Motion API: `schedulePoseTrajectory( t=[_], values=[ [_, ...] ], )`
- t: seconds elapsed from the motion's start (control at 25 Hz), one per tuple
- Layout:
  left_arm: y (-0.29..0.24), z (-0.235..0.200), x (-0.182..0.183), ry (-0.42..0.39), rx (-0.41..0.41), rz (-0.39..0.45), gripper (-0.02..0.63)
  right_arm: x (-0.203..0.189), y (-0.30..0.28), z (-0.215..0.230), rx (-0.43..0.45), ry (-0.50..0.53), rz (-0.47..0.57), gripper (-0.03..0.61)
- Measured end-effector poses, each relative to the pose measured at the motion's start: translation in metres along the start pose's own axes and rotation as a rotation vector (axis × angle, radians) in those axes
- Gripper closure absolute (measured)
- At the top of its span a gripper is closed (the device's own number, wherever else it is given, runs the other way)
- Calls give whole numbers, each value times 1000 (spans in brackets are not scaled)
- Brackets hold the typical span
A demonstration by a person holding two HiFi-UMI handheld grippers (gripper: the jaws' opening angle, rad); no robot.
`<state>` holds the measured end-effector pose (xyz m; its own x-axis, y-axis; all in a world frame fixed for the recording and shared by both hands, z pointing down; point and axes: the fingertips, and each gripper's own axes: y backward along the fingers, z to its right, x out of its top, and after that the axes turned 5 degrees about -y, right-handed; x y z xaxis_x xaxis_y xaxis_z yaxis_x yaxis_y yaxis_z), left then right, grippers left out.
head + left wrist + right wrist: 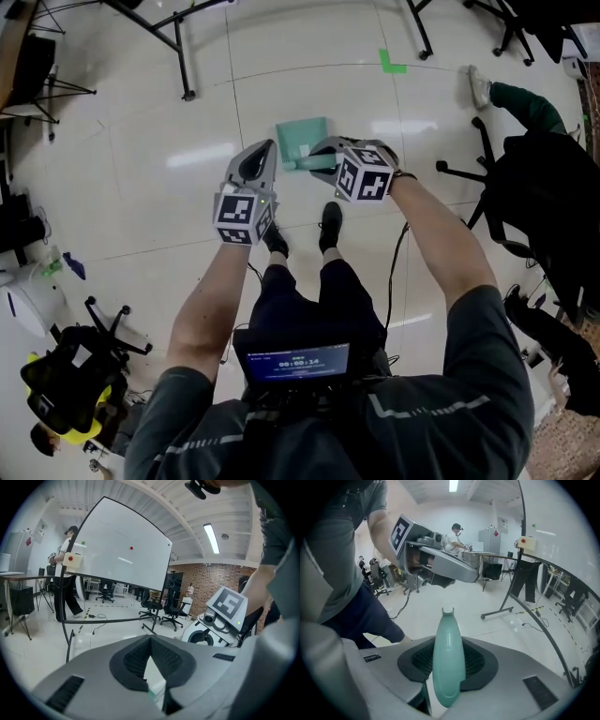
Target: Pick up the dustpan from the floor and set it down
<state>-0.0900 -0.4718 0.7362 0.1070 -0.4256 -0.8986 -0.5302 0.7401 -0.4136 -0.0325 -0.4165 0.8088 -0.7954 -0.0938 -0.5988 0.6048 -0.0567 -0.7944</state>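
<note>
the head camera sits above the person's shoulders and looks steeply down past both arms (441,234) onto the left tongs (267,150), the right tongs (317,155), the teal dustpan (302,139) and the glossy floor (141,178) well below. the left tongs' camera rides just behind its own jaws and faces almost level across the room toward a whiteboard (117,545), with the right tongs at its right side. the right tongs' camera looks along its jaws with the dustpan's handle (448,663) very near the lens and the left tongs at upper left. both gripper views share the whiteboard and floor.
</note>
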Motion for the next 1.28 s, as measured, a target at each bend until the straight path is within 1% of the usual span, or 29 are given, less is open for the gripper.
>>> schedulePoseTrajectory(
  t=[0.24, 0.36, 0.56, 0.76, 0.96, 1.08, 1.16, 1.24, 1.28],
  values=[
    [-26, -2, -27, 16, 1, -21, 586, -35, -29, 10, 1, -24, -34, 442],
    [-32, -1, -36, 26, 0, -37, 586, -38, -35, 9, 10, -33, -17, 442],
    [-34, 0, -35, 33, -3, -36, 586, -42, -38, 1, 50, -16, -67, 442],
    [-33, 4, -29, 31, -6, -34, 586, -44, -38, -5, 35, -6, -83, 439],
    [-30, 6, -37, 43, 4, -50, 586, -52, -44, -20, 60, 1, -108, 437],
    [-29, 9, -42, 46, 2, -57, 586, -59, -48, -21, 46, -34, -120, 405],
    [-25, 12, -43, 48, -2, -56, 586, -62, -49, -25, 40, -41, -132, 402],
    [-20, 14, -39, 46, -5, -49, 586, -61, -47, -30, 39, -36, -139, 369],
    [-17, 15, -37, 44, -7, -45, 586, -58, -45, -33, 40, -34, -138, 343]
  ],
)
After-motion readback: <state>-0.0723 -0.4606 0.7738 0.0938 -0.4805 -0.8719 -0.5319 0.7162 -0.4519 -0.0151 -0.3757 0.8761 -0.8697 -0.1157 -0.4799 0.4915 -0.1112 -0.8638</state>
